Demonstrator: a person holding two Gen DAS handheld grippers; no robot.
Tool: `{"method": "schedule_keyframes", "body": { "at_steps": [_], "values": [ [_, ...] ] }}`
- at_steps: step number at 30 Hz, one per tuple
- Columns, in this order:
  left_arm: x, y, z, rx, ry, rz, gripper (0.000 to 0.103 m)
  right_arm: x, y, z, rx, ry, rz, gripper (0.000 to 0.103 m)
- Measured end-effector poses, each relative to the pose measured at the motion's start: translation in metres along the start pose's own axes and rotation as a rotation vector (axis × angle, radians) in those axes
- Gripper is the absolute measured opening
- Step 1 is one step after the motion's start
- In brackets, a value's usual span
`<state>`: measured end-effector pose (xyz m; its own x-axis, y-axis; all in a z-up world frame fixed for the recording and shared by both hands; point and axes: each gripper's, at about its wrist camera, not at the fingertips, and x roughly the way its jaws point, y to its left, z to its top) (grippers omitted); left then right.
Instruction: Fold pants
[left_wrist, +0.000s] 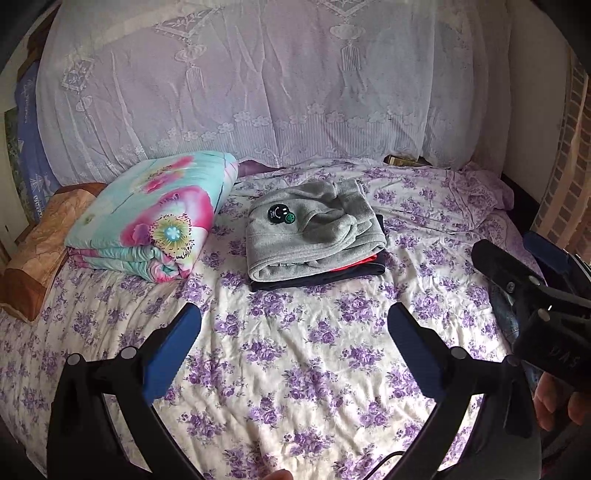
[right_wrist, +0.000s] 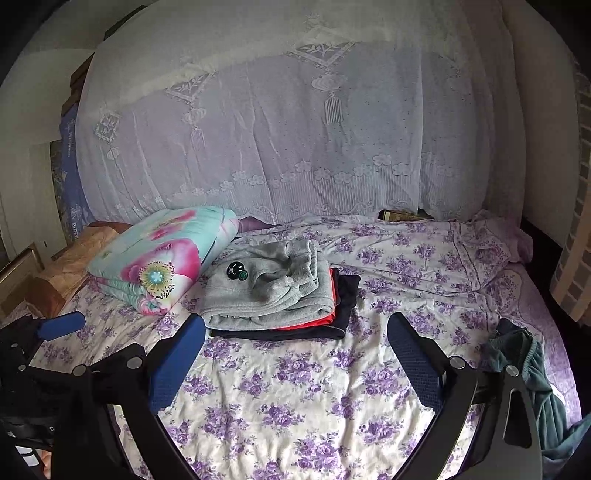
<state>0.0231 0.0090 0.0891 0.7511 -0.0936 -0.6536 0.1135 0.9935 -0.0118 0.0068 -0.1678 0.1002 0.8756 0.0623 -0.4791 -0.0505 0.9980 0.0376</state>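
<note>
**Asker:** Grippers first: how do they sit?

**Describer:** Both hover above the bed (left_wrist: 295, 369), nothing between their fingers. The left gripper (left_wrist: 293, 332) has its blue pads (left_wrist: 173, 354) spread wide over bare sheet, on the near side of the folded stack (left_wrist: 314, 240). The right gripper (right_wrist: 295, 343) is spread just as wide, its left pad close to the stack's near edge without touching it. In the left wrist view the right gripper shows at the right border, with fingertips of the person's hand (left_wrist: 557, 402) beneath it.

**Asker:** And the surface and room?

**Describer:** The bed wears a white sheet with purple flowers. A pale lace curtain (left_wrist: 277, 81) hangs behind the stack. Left of the stack lies a folded turquoise and pink floral quilt (left_wrist: 155, 218), and beyond that a tan pillow (left_wrist: 40, 243). A brick-patterned wall (left_wrist: 569, 166) is far right.

**Asker:** Where are the pants?

**Describer:** Dark green pants (right_wrist: 532, 369) lie crumpled at the bed's edge, well to the right of the stack and just beside the right gripper's right finger. The stack has a grey fleece garment (right_wrist: 269, 288) with a smiley patch on top, then something red, then something dark navy.
</note>
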Motion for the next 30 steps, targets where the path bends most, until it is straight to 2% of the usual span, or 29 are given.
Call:
{"method": "schedule_keyframes", "body": {
  "at_steps": [30],
  "values": [
    [0.0004,-0.0060,-0.0020,-0.001,0.006,0.001,0.098,0.0036,-0.0010,0.0022,-0.005,0.005,0.022,0.099]
  ]
}}
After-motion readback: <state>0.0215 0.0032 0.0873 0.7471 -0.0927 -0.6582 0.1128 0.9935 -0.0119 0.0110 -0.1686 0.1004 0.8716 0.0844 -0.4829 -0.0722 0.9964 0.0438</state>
